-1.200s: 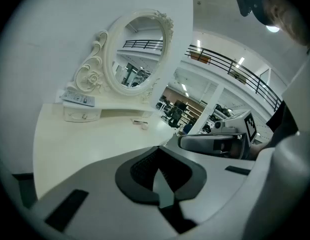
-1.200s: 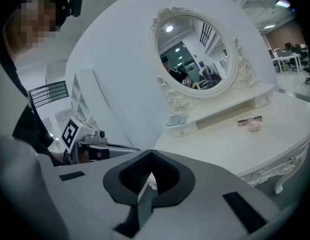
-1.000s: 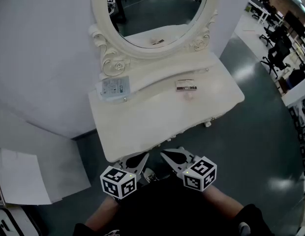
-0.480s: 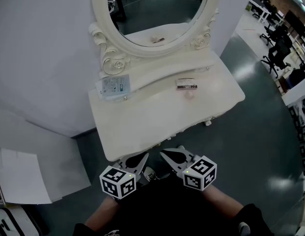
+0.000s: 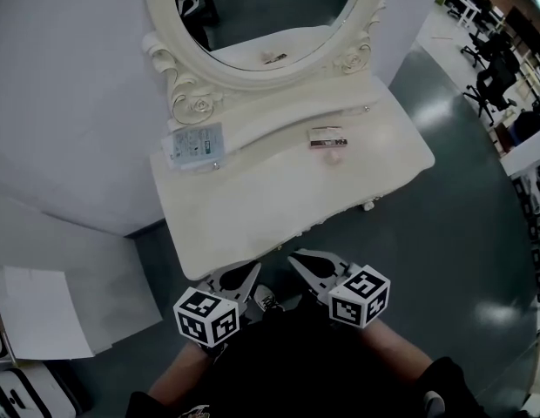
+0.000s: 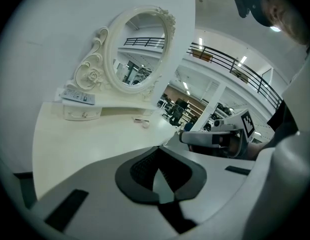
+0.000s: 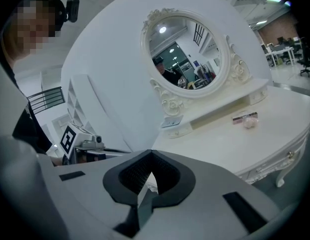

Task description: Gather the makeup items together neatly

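On the white dressing table (image 5: 253,207) lie a small rectangular makeup case (image 5: 327,137) and, just in front of it, a little pinkish round item (image 5: 334,156). A flat printed packet (image 5: 193,144) rests on the raised shelf at the left, under the oval mirror (image 5: 261,16). My left gripper (image 5: 242,279) and right gripper (image 5: 307,265) hover side by side off the table's front edge, both shut with nothing in them. The right gripper view shows the case (image 7: 243,118) and round item (image 7: 249,124) far ahead to the right. The left gripper view shows the case (image 6: 140,120) far off.
A grey wall stands behind the table. White boards (image 5: 43,312) lean at the lower left. Dark floor lies to the right, with office chairs (image 5: 496,85) in the distance. The table's carved legs (image 7: 282,176) show at the front edge.
The head view has shifted a little, so the table sits slightly further left in the picture. The makeup items lie where they were and both grippers stay shut near the front edge.
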Tool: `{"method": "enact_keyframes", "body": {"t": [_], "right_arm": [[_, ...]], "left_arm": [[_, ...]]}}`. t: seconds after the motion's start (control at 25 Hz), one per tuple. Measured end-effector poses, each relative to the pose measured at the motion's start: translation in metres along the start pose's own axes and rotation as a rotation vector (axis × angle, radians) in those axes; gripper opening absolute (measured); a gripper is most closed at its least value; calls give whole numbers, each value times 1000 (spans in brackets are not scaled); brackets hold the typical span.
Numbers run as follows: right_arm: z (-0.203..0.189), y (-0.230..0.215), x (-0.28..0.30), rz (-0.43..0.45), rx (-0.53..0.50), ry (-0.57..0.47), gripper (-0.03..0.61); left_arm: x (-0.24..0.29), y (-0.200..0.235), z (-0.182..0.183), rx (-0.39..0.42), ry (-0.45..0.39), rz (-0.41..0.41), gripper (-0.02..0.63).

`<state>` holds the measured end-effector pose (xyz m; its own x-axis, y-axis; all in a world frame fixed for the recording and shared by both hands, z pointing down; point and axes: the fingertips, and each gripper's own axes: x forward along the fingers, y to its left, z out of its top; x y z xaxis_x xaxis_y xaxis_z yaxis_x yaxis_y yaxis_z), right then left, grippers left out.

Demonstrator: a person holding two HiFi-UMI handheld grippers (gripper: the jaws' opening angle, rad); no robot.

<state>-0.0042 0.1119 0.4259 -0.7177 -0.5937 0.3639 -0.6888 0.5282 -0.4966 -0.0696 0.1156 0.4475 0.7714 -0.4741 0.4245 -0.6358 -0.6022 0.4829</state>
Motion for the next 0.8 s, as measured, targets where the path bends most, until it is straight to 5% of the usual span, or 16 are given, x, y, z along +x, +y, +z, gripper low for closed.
{"method": "enact_keyframes", "body": {"t": [0.8], "right_arm": [[67, -176, -29, -215, -137, 37, 29]], "left_arm": [[71, 11, 34, -42, -22, 117, 9]]}}
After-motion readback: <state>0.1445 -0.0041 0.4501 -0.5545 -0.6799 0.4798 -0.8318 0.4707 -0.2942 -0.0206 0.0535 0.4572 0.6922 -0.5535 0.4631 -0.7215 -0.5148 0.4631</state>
